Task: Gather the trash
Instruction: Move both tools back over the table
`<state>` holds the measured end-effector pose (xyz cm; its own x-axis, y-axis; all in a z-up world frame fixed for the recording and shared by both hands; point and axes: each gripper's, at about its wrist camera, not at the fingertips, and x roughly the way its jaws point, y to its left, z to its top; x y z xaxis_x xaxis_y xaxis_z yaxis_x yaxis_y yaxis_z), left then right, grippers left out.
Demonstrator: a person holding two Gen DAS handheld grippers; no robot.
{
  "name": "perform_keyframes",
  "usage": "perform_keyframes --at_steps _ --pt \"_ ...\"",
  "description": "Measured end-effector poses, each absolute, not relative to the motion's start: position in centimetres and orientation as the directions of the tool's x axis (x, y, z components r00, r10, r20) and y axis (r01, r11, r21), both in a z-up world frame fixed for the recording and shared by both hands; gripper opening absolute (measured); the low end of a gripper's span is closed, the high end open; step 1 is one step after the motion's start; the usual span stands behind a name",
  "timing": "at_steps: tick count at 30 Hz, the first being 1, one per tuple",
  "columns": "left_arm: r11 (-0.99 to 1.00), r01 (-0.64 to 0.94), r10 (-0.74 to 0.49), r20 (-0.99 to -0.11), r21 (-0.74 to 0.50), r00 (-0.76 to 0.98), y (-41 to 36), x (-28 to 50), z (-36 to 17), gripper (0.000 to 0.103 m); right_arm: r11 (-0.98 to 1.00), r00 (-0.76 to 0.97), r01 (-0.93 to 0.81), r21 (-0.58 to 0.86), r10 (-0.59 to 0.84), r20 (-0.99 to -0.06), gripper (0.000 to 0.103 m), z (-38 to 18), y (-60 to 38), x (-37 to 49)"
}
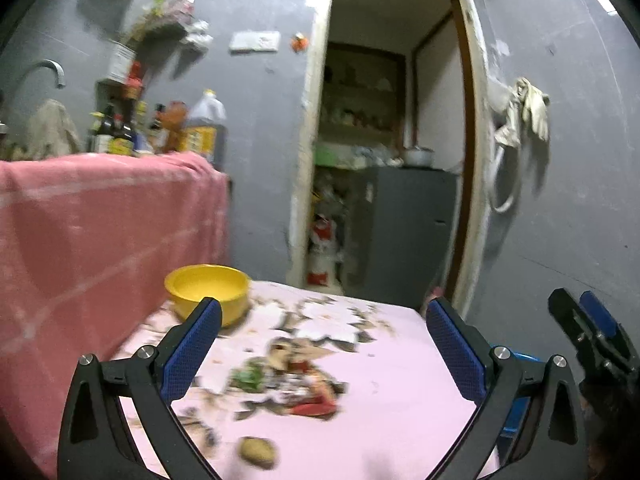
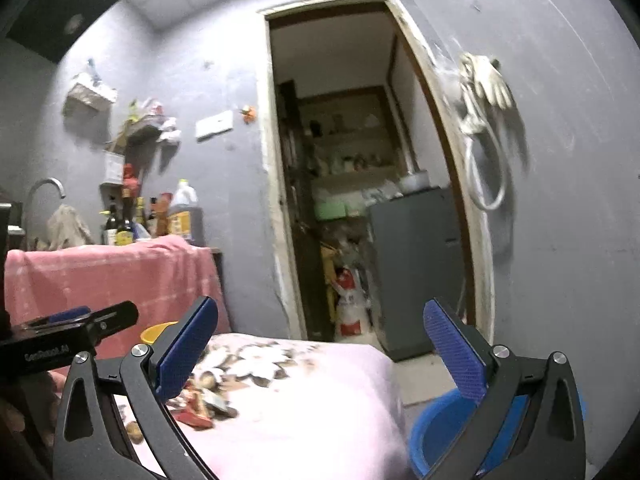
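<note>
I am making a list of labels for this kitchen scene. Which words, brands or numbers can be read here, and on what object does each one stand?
"GenRobot.AI", partly blurred, on the black body of the left tongs.
Yellow label on the large jug: too blurred to read.
Labels on the dark sauce bottles: too blurred to read.
Red and white sack in the back room: print unreadable.
Wrappers on the pink cloth: unreadable.

Pretty clearly a small home kitchen. Ahead and left of the tongs there's a faucet [image 1: 50, 70], a bunch of sauce bottles [image 1: 114, 130] and a big oil jug [image 1: 206, 126] on a counter draped in pink cloth [image 1: 108, 216]. Straight ahead a doorway [image 2: 360, 160] opens onto pantry shelves [image 2: 352, 152] and a grey fridge [image 2: 416, 264].
</note>
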<state>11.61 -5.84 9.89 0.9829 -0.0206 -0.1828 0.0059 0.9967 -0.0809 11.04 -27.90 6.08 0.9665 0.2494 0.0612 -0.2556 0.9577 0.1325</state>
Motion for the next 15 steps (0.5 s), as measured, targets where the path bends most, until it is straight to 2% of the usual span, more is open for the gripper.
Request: perform_keyframes --at_steps 9,15 --pt "0.993 -0.106 0.099 -0.138 -0.050 0.986 -1.0 7.6 8.9 0.100 0.935 0.940 -0.336 0.116 0.327 0.095 0.103 5.9 -24.8 10.0" --pt "0.988 -0.148 0.140 -0.148 -0.038 0.979 1.3 6.5 7.1 0.100 0.929 0.931 -0.364 0.071 0.359 0.068 0.103 5.2 -22.3 10.1"
